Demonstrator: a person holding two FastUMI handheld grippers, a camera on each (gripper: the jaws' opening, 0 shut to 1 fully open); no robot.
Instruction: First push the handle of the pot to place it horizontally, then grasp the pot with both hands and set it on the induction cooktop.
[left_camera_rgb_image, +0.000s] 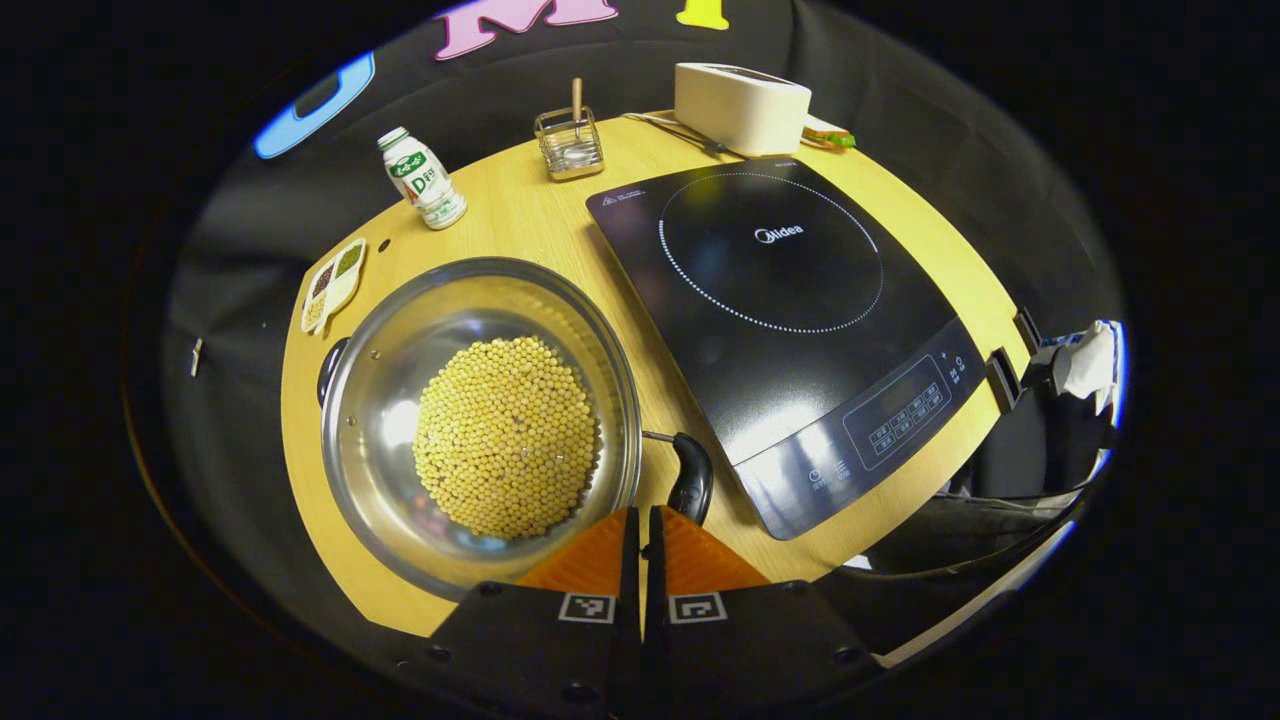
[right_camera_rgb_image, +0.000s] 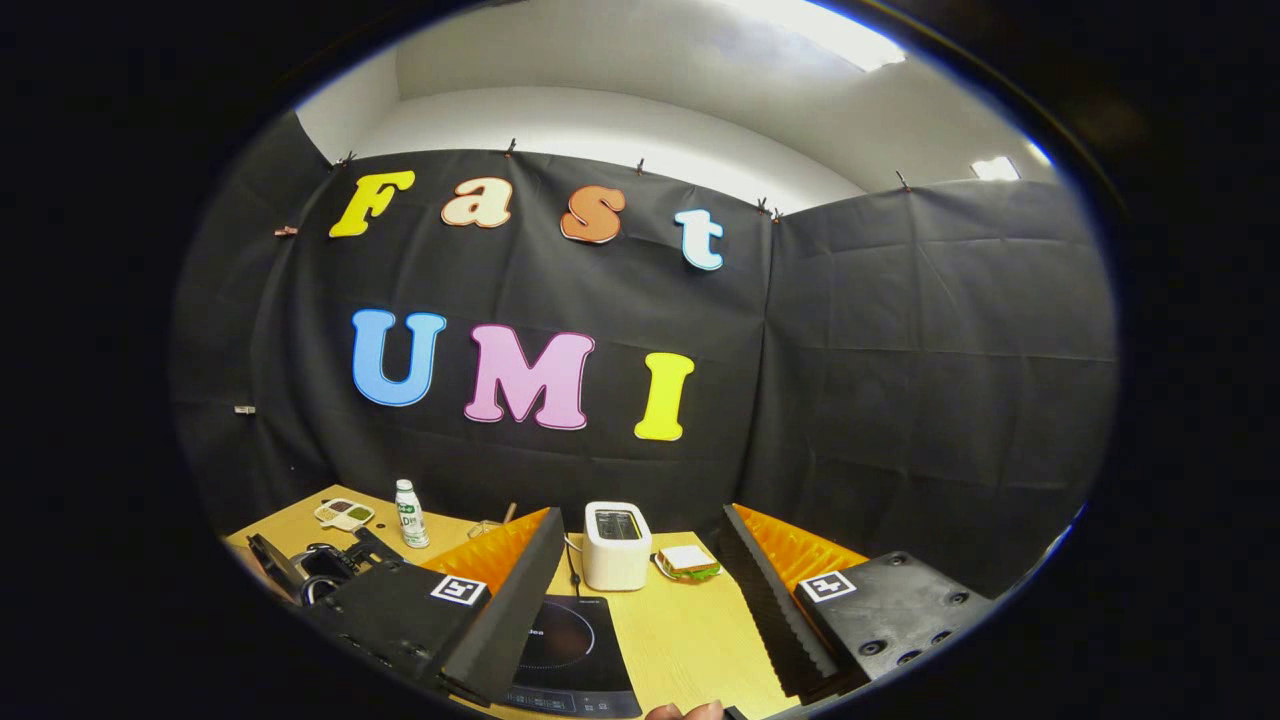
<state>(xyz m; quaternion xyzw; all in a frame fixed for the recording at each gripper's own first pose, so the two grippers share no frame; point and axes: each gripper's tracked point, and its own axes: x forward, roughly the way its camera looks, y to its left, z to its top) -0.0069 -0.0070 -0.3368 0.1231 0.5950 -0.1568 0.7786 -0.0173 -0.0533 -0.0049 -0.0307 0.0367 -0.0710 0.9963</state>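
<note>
Near the handle (left_camera_rgb_image: 690, 478) left claw (left_camera_rgb_image: 642, 530) clenched, pot (left_camera_rgb_image: 480, 420) beside cooktop (left_camera_rgb_image: 790, 330); right claw (right_camera_rgb_image: 640, 585) released, raised

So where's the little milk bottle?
In the left gripper view the bottle stands at the table's far left edge, beyond the pot, with the wire holder to its right.

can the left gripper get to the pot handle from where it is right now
Probably yes. The left gripper, fingers shut, sits just short of the pot handle, which sticks out beside the pot toward the induction cooktop. Nothing lies between fingers and handle.
</note>
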